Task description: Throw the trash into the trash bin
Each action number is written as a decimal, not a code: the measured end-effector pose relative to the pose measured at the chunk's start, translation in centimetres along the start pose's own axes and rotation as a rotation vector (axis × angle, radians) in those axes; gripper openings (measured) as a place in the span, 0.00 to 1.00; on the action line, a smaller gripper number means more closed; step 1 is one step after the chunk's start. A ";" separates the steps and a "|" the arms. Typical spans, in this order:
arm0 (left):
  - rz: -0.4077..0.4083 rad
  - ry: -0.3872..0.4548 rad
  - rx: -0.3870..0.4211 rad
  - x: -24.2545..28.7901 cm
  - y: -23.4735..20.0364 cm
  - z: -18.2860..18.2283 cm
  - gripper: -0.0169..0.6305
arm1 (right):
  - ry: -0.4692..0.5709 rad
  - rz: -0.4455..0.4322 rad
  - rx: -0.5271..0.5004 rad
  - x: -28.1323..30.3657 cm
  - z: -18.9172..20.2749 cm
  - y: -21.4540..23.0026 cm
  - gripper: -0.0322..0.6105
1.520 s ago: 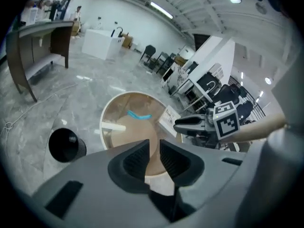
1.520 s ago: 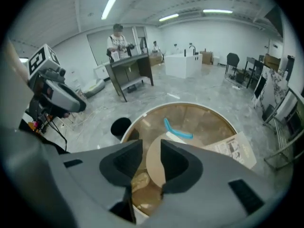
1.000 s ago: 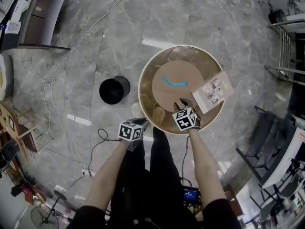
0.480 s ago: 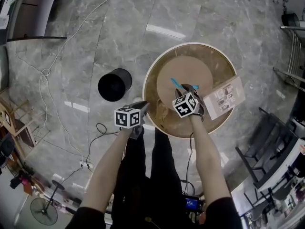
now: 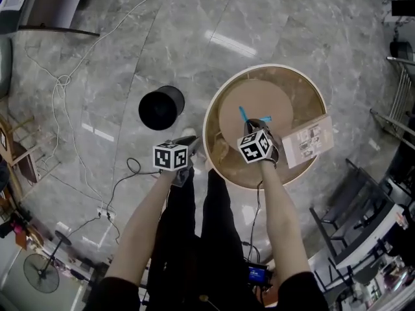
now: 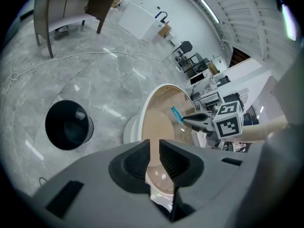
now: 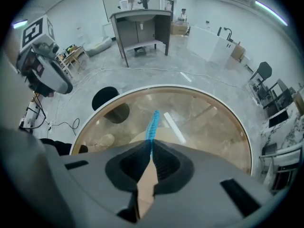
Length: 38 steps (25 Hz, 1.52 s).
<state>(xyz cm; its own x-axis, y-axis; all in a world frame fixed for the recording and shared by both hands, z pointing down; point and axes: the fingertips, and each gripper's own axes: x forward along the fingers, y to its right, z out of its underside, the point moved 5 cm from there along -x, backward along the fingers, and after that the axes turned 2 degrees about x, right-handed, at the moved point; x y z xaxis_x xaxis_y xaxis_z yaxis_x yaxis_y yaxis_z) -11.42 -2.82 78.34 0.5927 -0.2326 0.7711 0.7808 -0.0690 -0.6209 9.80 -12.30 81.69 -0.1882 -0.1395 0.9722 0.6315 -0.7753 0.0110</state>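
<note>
Right gripper view: a thin blue strip [image 7: 153,122], the trash, sticks out forward from the right gripper [image 7: 151,151], whose fingers [image 7: 135,164] are pressed together on its near end. From the head view the strip [image 5: 243,114] hangs over the middle of the round glass-topped counter [image 5: 209,123]; whether its far end touches the surface I cannot tell.

The left gripper [image 6: 153,148] is held just off the counter's near edge, its fingers a narrow gap apart with nothing between them. A printed card [image 5: 308,141] lies on the counter's right rim, overhanging it. The black trash bin [image 5: 161,107] stands open on the marble floor to the left of the counter, near it but apart, with a cable [image 5: 123,173] trailing on the floor beside it.

I judge the pick-up done and the carry about to start. The next move calls for lifting the strip clear, swinging the right gripper leftward across the counter's rim and past the left gripper, stopping above the bin's mouth, then spreading the fingers. The strip is light and may flutter, so a low release seems wise.
</note>
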 end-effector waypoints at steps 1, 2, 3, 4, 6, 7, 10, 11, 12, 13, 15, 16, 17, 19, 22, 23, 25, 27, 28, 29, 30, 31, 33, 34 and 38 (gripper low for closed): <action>-0.002 0.005 -0.006 -0.5 -0.2 0.2 0.12 | 0.003 -0.009 -0.009 -0.3 -0.5 -0.6 0.08; -0.004 0.012 -0.013 -1.1 -0.5 0.3 0.12 | 0.007 -0.020 -0.022 -0.5 -1.1 -1.4 0.08; -0.006 0.021 -0.020 -1.7 -0.8 0.5 0.12 | 0.011 -0.032 -0.037 -0.7 -1.8 -2.4 0.08; -0.012 0.030 -0.027 -2.4 -1.2 0.6 0.12 | 0.018 -0.045 -0.054 -1.0 -2.6 -3.4 0.08; -0.020 0.049 -0.048 -3.8 -1.9 0.9 0.12 | 0.038 -0.070 -0.088 -1.4 -4.3 -5.5 0.08; -0.023 0.060 -0.061 -4.5 -2.3 1.0 0.12 | 0.048 -0.083 -0.107 -1.6 -5.4 -6.7 0.08; -0.039 0.082 -0.097 -6.8 -3.8 1.6 0.12 | 0.072 -0.132 -0.176 -1.9 -8.7 -10.7 0.08; -0.044 0.089 -0.106 -7.7 -4.4 1.9 0.12 | 0.081 -0.150 -0.201 -2.0 -10.0 -12.3 0.08; -0.049 0.099 -0.116 -8.7 -5.0 2.1 0.12 | 0.092 -0.167 -0.229 -2.2 -11.4 -13.9 0.08; -0.055 0.112 -0.128 -9.8 -5.7 2.2 0.12 | 0.104 -0.185 -0.259 -2.3 -12.9 -15.5 0.08; -0.073 0.148 -0.165 -11.8 -7.3 2.7 0.12 | 0.126 -0.225 -0.328 -2.4 -16.0 -18.7 0.08; -0.087 0.169 -0.191 -12.8 -8.2 3.0 0.12 | 0.134 -0.246 -0.364 -2.3 -17.4 -20.2 0.08; -0.102 0.189 -0.217 -13.7 -9.1 3.2 0.12 | 0.143 -0.268 -0.395 -2.3 -18.7 -21.6 0.08; -0.129 0.224 -0.263 -15.5 -11.0 3.9 0.12 | 0.162 -0.303 -0.438 -2.1 -21.0 -24.3 0.08; -0.162 0.268 -0.329 -17.9 -13.7 5.3 0.12 | 0.176 -0.345 -0.480 -1.8 -23.2 -27.8 0.15; -0.171 0.282 -0.353 -18.4 -14.4 6.0 0.12 | 0.178 -0.358 -0.492 -1.7 -23.6 -28.5 0.19; -0.186 0.301 -0.387 -19.3 -15.3 7.1 0.12 | 0.179 -0.371 -0.508 -1.8 -23.9 -29.4 0.22; -0.193 0.303 -0.402 -19.6 -15.8 8.0 0.12 | 0.177 -0.366 -0.510 -2.1 -23.7 -29.4 0.21; -0.193 0.298 -0.402 -19.6 -15.9 8.4 0.12 | 0.176 -0.358 -0.507 -2.3 -23.4 -29.2 0.20; -0.190 0.291 -0.397 -19.5 -15.8 8.7 0.12 | 0.178 -0.348 -0.501 -2.6 -23.1 -28.8 0.15; -0.185 0.281 -0.388 -19.3 -15.7 8.9 0.12 | 0.180 -0.339 -0.492 -3.1 -22.8 -28.2 0.09; -0.180 0.269 -0.375 -19.0 -15.4 9.0 0.12 | 0.184 -0.332 -0.478 -3.8 -22.3 -27.5 0.05; -0.170 0.241 -0.344 -18.3 -14.4 8.9 0.12 | 0.200 -0.320 -0.427 -5.5 -21.2 -25.6 0.05; -0.162 0.225 -0.323 -17.9 -13.9 8.8 0.12 | 0.212 -0.310 -0.390 -6.6 -20.5 -24.6 0.05; -0.132 0.157 -0.213 -17.0 -11.4 7.7 0.12 | 0.274 -0.259 -0.173 -11.6 -18.0 -20.2 0.05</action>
<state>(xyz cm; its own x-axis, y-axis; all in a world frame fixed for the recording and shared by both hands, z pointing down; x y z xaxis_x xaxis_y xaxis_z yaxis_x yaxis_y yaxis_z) -28.87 9.39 73.44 0.4381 -0.3539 0.8263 0.7802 -0.3070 -0.5451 -14.32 -6.09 65.98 -0.5321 -0.0665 0.8441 0.4053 -0.8953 0.1849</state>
